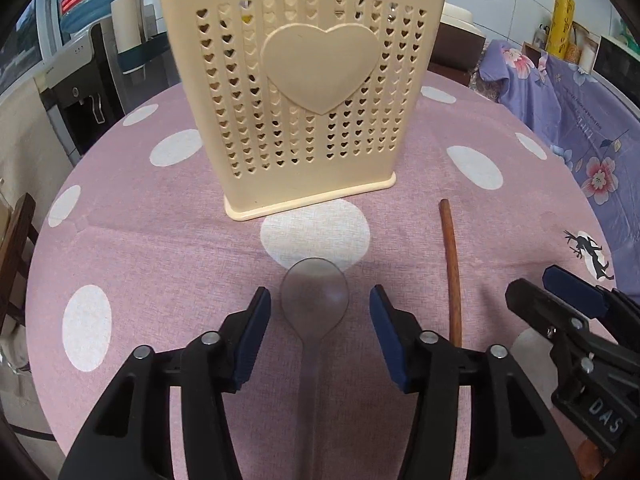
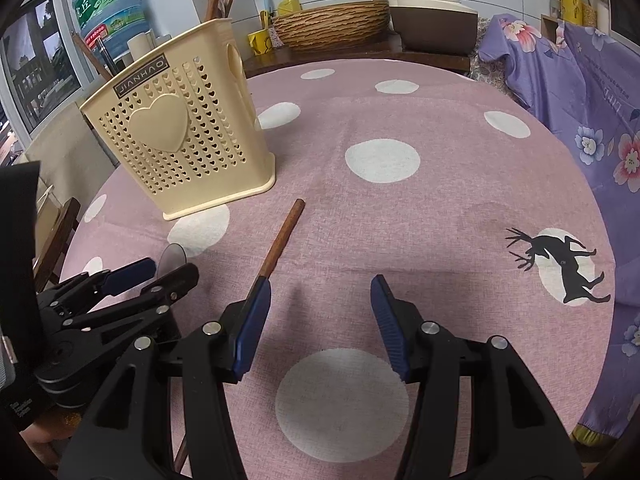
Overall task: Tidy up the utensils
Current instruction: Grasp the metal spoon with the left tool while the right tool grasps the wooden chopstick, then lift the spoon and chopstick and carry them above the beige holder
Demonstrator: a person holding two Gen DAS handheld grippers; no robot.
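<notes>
A clear plastic spoon [image 1: 314, 300] lies on the pink dotted tablecloth, bowl pointing at the cream utensil holder [image 1: 304, 92]. My left gripper [image 1: 319, 302] is open, its jaws on either side of the spoon's bowl, not closed on it. A brown wooden chopstick [image 1: 452, 272] lies to the right of the spoon. In the right wrist view the chopstick [image 2: 280, 240] runs under the left finger of my open right gripper [image 2: 320, 292], which holds nothing. The holder [image 2: 180, 136] stands at the left with chopsticks in it. The left gripper [image 2: 164, 272] shows at lower left over the spoon [image 2: 173, 257].
The round table's edge [image 2: 600, 216] curves at the right, with purple floral fabric [image 2: 592, 92] beyond. A woven basket [image 2: 332, 24] and a rice cooker [image 2: 432, 20] stand behind the table. A water dispenser [image 1: 84, 92] stands at the far left.
</notes>
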